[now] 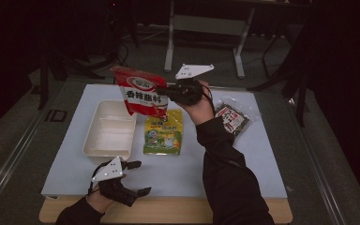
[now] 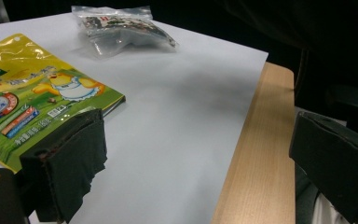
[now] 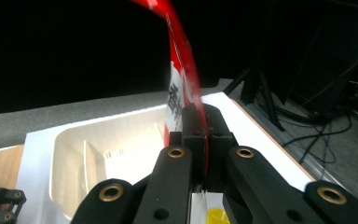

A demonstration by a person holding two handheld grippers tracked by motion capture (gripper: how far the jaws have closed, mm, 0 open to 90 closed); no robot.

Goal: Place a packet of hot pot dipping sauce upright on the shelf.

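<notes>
**A:** Tool check from the high view first: your right tool (image 1: pixel 166 92) is clamped on the side edge of the red pouch (image 1: pixel 139 96), which hangs in the air above the far half of the surface (image 1: pixel 243 154), just over the right rim of the white tray (image 1: pixel 108 129). Your left tool (image 1: pixel 138 178) sits at the near edge, jaws spread wide, carrying nothing.

**B:** And the other packs?

**A:** The yellow pouch (image 1: pixel 163 132) lies flat mid-surface beside the tray; the dark clear packet (image 1: pixel 232 117) lies toward the far right corner.

**B:** Left gripper view?

**A:** Wide jaws again, with the yellow pouch (image 2: pixel 32 100) just ahead and the clear packet (image 2: pixel 121 28) well beyond it.

**B:** Right gripper view?

**A:** Your jaws pinch the red pouch (image 3: pixel 182 70) edge-on, and the film bows over above them. I'd judge it light and floppy, with glossy film that could slip. You'd do better gripping a flat sealed edge than the soft belly. The tray (image 3: pixel 74 149) lies open below.
</notes>
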